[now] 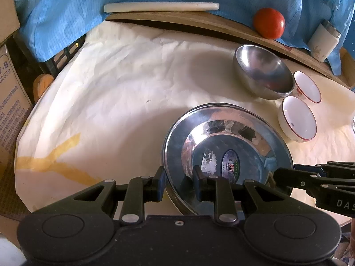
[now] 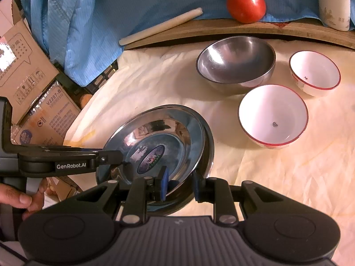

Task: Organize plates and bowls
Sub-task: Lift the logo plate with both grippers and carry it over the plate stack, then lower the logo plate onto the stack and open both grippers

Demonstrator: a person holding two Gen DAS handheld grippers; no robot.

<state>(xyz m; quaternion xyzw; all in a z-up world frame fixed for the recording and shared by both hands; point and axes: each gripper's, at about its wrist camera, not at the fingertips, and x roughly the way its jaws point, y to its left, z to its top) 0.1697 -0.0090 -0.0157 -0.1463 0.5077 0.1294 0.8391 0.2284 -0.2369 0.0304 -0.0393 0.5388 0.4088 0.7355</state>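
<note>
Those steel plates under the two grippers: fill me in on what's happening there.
A person is working a handheld gripper in each hand. The left gripper and right gripper each straddle the rim of the stacked steel plates from opposite sides. It looks like two plates nested. Behind them sit a steel bowl and two white red-rimmed bowls, untouched.

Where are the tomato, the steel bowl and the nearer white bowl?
tomato (image 2: 246, 4), right wrist view, its front face.
steel bowl (image 2: 236, 61), right wrist view, inner wall.
nearer white bowl (image 2: 273, 115), right wrist view, inner bottom.
</note>
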